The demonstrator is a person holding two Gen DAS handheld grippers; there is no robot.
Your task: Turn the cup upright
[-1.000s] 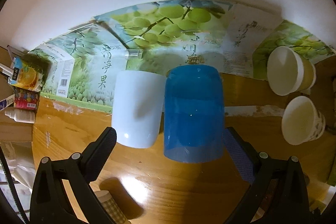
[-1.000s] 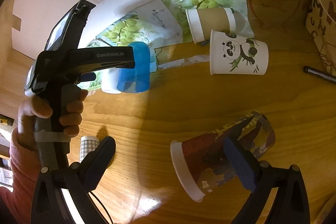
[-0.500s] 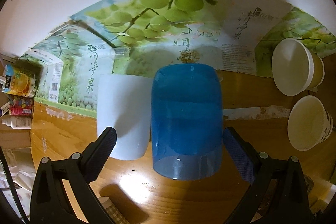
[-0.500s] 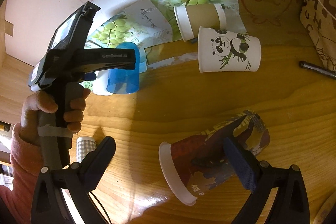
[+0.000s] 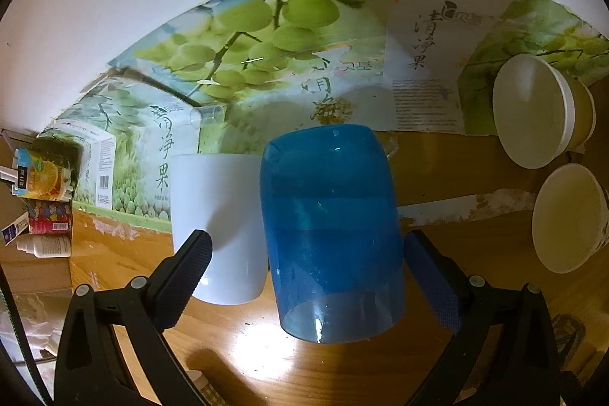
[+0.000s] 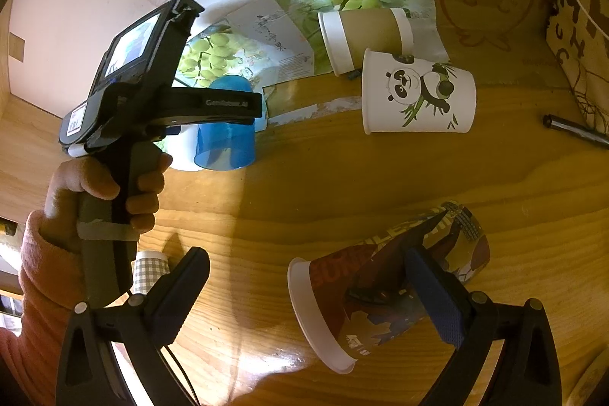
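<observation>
A blue see-through cup (image 5: pixel 331 234) lies on its side on the wooden table (image 5: pixel 342 368), mouth toward me and closed end toward the wall. My left gripper (image 5: pixel 308 238) hangs over it, jaws wide and closing. The cup sits between the fingers; the right pad is close to its side and the left finger (image 5: pixel 186 265) overlaps a white cup (image 5: pixel 217 215). No pad presses on it. In the right wrist view the same blue cup (image 6: pixel 224 139) shows below the left gripper's body. My right gripper (image 6: pixel 306 257) is open above a printed paper cup (image 6: pixel 361 299) lying on its side.
A panda cup (image 6: pixel 418 97) and a brown-sleeved cup (image 6: pixel 365 37) lie on their sides near the wall. Flattened grape-printed cardboard (image 5: pixel 266 37) leans there. A pen (image 6: pixel 574 130) and paper bag (image 6: pixel 578 25) sit at the right, a checked cup (image 6: pixel 150 273) near the hand (image 6: pixel 102 185), and small boxes (image 5: pixel 42 196) at the left.
The left gripper has come down closer to the blue cup, which now fills the space between its fingers, and its jaws have narrowed a little. The right gripper has hardly moved.
</observation>
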